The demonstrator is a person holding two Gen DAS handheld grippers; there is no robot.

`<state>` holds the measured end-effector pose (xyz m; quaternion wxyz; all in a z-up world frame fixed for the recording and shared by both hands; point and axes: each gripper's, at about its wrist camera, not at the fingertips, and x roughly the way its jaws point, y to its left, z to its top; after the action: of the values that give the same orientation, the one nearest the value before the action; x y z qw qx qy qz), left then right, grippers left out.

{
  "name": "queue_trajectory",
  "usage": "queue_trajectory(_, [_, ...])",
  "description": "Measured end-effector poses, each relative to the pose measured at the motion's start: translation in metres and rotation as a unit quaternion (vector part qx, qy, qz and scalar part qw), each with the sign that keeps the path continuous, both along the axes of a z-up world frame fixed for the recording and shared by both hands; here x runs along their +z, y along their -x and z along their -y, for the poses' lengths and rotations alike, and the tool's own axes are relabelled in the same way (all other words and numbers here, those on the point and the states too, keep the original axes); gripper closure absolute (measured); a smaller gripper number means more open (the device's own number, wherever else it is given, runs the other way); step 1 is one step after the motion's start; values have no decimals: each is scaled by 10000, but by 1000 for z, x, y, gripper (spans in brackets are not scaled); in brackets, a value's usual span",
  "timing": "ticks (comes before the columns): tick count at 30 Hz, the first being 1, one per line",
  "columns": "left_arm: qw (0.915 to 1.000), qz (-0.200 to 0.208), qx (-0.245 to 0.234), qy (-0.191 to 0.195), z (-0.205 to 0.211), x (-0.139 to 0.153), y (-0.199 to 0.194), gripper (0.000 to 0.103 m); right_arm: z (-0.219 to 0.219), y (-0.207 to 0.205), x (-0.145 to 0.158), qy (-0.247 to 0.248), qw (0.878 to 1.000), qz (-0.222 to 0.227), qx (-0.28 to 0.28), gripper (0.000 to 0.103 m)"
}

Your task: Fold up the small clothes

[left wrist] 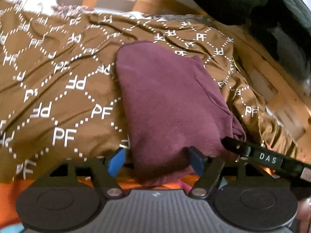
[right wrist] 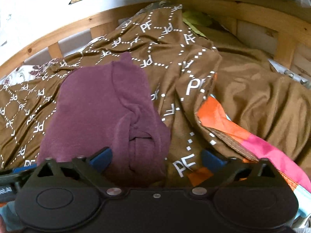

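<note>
Both grippers stand open over a folded maroon garment on a bed.

At left, the left gripper [left wrist: 155,160] straddles the near edge of the garment [left wrist: 167,101], its blue pads clear of the cloth and gripping nothing. At right, the right gripper [right wrist: 157,160] gapes wide, the bunched right side of the cloth between its fingers but not pinched. The garment lies folded on the brown sheet [left wrist: 58,77], apparently just set down. To finish well, lift both grippers straight away without snagging, then smooth the bunched right edge.
</note>
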<state>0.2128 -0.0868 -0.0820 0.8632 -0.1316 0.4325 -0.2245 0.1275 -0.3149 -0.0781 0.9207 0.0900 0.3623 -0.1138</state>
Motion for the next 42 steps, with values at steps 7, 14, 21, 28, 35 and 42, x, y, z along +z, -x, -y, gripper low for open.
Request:
queue_trajectory(7, [9990,233,9,-371,-2,16,10,9,3,1,1,-134,9999,43,-87,1])
queue_trajectory(14, [9981,337,242,-464,-15,31,19,1,8,14,9,-391,9983,336,-256,1])
queue_trajectory(21, [9984,11,536,-182,-42,37,34,1,6,44,24,-812,9929,844,-199,0])
queue_trajectory(28, [9971,-327,678,-133,-54,27,41,1,-6,79,34,-877,9905,1058,104,0])
queue_trajectory(35, [9961,-611,414,-488,-45,15,52,1,-20,90,42,-478,9916,1160,329,0])
queue_trajectory(42, [9967,-557,119,-572,-47,27,43,1,-13,75,41,-526,9931,977,370,0])
